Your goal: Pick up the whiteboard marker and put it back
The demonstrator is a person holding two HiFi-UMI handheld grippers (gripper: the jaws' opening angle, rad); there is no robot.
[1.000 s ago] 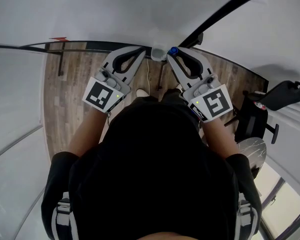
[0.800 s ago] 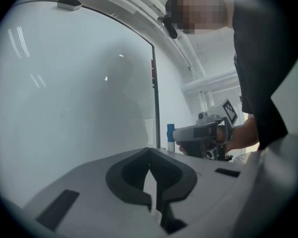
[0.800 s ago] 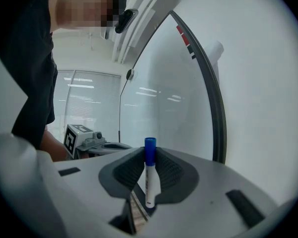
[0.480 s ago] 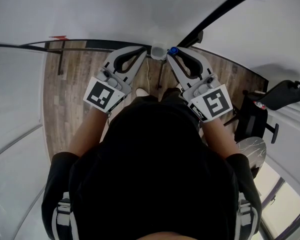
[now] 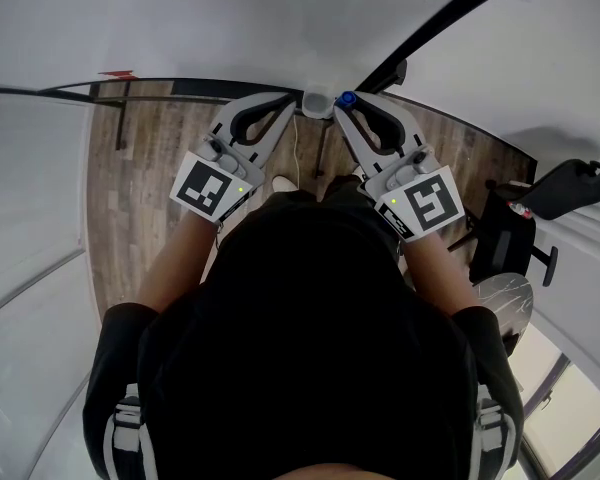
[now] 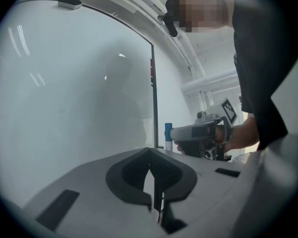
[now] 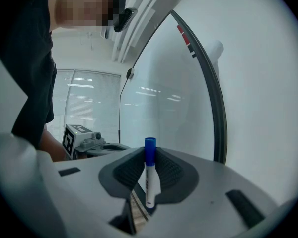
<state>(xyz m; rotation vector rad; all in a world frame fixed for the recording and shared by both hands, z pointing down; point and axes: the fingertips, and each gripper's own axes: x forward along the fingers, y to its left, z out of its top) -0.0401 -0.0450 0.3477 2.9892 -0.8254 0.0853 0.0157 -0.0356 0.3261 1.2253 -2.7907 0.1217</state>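
Note:
A white whiteboard marker (image 7: 150, 177) with a blue cap (image 5: 346, 99) stands upright between the pads of my right gripper (image 7: 149, 155), which is shut on it. In the head view the right gripper (image 5: 344, 109) is held out level close to the whiteboard (image 5: 280, 18). My left gripper (image 5: 289, 102) is beside it, its jaws together with nothing in them. The left gripper view shows its own closed jaws (image 6: 150, 152) and, beyond them, the right gripper (image 6: 198, 133) with the marker (image 6: 168, 135) in front of the board (image 6: 79, 93).
A small pale rounded thing (image 5: 318, 103) sits between the two gripper tips. The board's black frame (image 5: 430, 28) runs diagonally at the upper right. Wooden floor (image 5: 130, 168) lies below. A black stand (image 5: 570, 188) and a round marble-patterned top (image 5: 505, 303) are at the right.

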